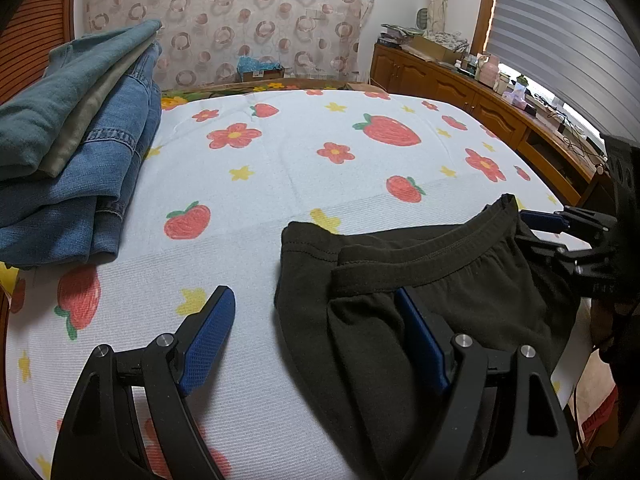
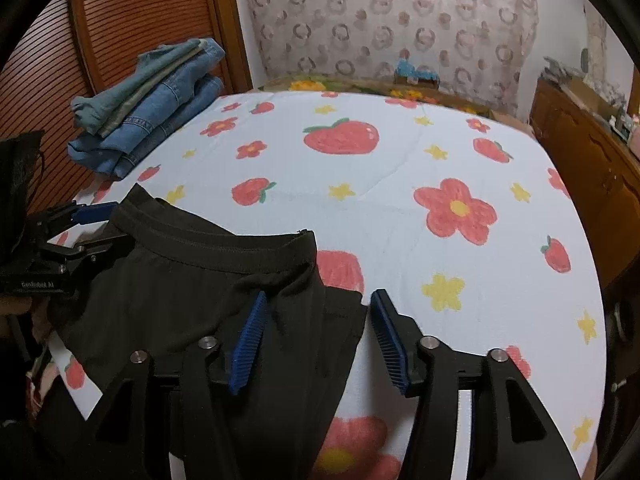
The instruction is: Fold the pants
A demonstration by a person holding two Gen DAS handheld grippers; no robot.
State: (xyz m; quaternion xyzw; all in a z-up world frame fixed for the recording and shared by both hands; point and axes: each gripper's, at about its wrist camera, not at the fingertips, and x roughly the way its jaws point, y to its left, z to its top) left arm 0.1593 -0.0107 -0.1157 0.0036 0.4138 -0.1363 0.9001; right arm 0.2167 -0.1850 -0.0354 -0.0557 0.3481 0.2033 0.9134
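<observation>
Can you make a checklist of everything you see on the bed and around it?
Surface: bed sheet, white with strawberries and flowers.
Job's things: black pants, waistband up, lying at the near edge.
Clutter: stack of folded jeans at the far left corner.
Grippers: left tongs open, one finger on the pants; right tongs open over the pants.
Cables: wires on the cabinet.
Surroundings: curtain, wooden cabinet, blinds.

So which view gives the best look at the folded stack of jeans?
The left wrist view: the stack of jeans fills its left side, close enough to show seams and separate layers. The right wrist view shows the same stack whole but smaller and farther off, by the wooden door.
</observation>
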